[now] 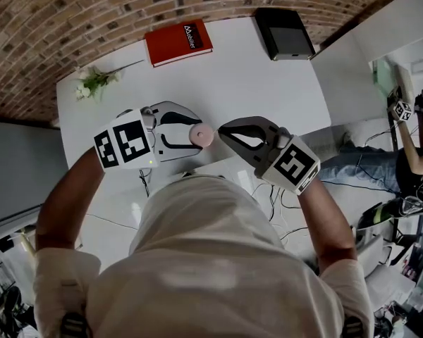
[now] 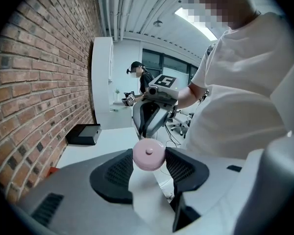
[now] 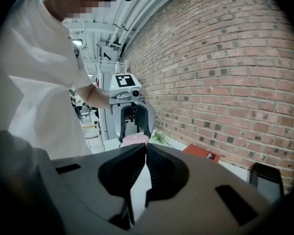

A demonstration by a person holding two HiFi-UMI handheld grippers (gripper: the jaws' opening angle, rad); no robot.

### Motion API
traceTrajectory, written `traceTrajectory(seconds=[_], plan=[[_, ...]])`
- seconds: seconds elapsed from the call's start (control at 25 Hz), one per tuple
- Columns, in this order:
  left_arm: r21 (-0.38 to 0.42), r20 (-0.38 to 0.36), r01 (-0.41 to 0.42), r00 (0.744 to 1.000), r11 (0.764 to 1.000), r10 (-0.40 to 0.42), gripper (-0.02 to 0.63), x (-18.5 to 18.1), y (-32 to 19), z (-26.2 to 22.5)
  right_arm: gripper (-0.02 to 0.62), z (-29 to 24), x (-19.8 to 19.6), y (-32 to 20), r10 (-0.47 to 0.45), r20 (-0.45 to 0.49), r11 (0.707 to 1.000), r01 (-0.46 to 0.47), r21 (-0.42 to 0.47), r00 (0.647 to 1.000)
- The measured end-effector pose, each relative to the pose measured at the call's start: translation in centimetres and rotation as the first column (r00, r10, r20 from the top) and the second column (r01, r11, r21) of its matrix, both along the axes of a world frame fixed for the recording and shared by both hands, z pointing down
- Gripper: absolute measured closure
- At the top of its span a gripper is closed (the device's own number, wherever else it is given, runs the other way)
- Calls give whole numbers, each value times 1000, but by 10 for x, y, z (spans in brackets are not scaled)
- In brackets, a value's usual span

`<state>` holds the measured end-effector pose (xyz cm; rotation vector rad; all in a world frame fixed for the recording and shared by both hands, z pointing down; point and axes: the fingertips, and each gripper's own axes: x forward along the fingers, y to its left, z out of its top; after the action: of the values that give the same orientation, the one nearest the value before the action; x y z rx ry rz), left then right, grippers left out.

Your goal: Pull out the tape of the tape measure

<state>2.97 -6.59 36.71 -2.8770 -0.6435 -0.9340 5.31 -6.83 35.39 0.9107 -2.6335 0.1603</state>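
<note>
Pink tape measure (image 2: 148, 152) between left gripper (image 2: 149, 158) jaws

Whether any tape or tab is pinched between the closed tips of the right gripper (image 3: 144, 147) cannot be told. Just beyond those tips, the pink tape measure (image 3: 134, 139) is mostly hidden behind them. In the head view the person (image 1: 197, 259) covers the counter (image 1: 268, 97) on the near side of the left gripper (image 1: 199, 134). The white print on the red book (image 1: 178, 42) beyond that gripper is too small to read.

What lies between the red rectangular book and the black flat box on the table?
Nothing: the head view shows bare white table between the red rectangular book and the black flat box.
</note>
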Motion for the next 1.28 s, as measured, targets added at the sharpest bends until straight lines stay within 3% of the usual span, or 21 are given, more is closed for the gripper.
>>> traceTrajectory(seconds=[0.4, 1.28], plan=[[-10, 24, 38, 999, 999, -37, 400, -18, -6, 9, 586, 5, 12, -15, 72, -4, 997, -72, 1, 997], [3, 51, 98, 994, 995, -98, 400, -48, -14, 16, 586, 11, 21, -36, 89, -18, 995, -89, 35, 996]])
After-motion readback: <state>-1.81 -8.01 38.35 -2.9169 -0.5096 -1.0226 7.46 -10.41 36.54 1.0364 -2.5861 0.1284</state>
